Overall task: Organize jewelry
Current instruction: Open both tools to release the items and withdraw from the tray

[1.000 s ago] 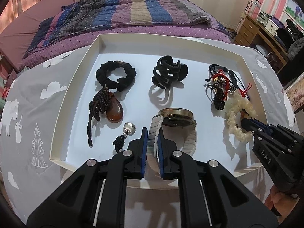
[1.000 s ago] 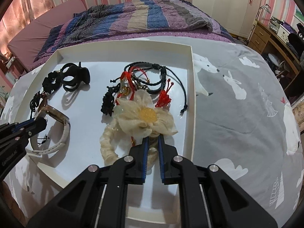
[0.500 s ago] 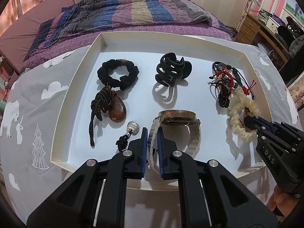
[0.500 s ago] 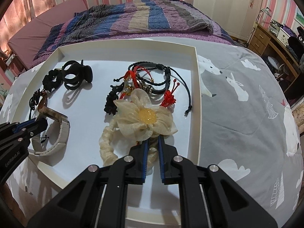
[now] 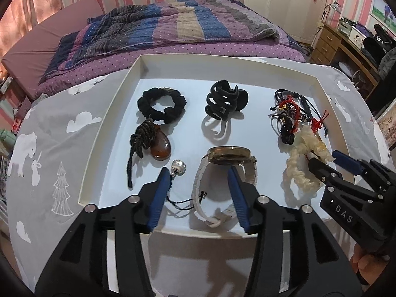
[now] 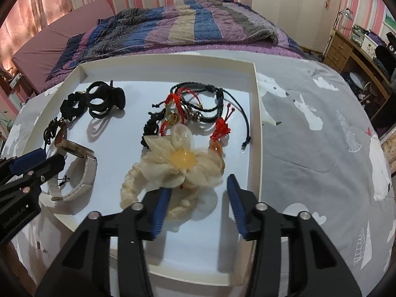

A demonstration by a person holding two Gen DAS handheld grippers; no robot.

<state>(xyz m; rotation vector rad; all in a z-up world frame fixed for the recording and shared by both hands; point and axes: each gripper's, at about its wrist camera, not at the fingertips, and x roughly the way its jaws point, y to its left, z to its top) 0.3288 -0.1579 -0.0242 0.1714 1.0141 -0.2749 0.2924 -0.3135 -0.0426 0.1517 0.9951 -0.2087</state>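
Pink-striped walls and a quilted bed (image 5: 178, 29) sit behind a grey animal-print surface (image 5: 49, 148) carrying a white tray (image 5: 109, 128) of jewelry. Left tool (image 5: 198, 180) gapes wide around the white-strapped watch (image 5: 227, 163), gripping nothing; a silver charm (image 5: 179, 166) lies beside its left finger. Right tool (image 6: 198, 185) is spread open too (empty), just before the cream flower scrunchie (image 6: 178, 163), with corded bracelets (image 6: 198, 104) beyond
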